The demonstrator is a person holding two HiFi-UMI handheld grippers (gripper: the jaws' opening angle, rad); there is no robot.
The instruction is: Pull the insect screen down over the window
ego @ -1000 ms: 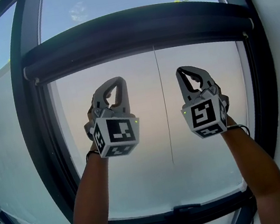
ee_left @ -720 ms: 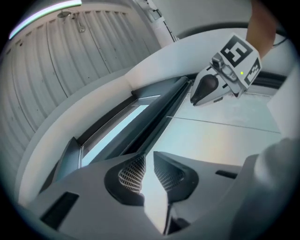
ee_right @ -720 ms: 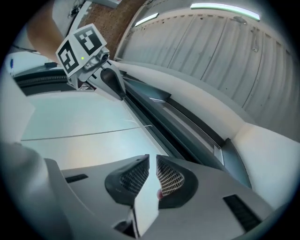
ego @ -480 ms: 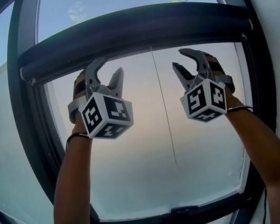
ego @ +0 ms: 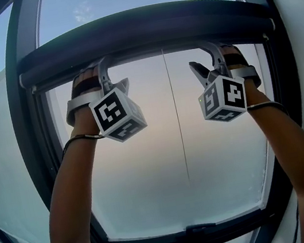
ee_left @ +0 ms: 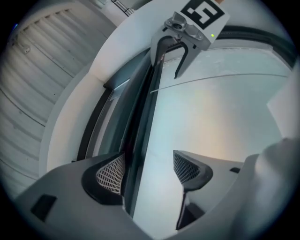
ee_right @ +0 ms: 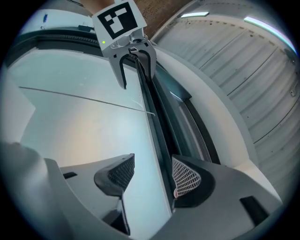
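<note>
Left gripper (ego: 112, 74) and right gripper (ego: 201, 58) gape around the insect-screen bar (ego: 148, 34).
Their jaws have just been opening, with the bar between them unpinched; a shallow bite may slip, and uneven pulls may jam it.

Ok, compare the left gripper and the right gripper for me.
The left gripper is at the bar's left half, the right gripper at its right, cord between. The left gripper has the bar beside its left pad, the right gripper beside its right pad. The left gripper's jaws look slightly wider than the right's. Shared: both jaws have just been opening, bar edge between them, unpinched.
</note>
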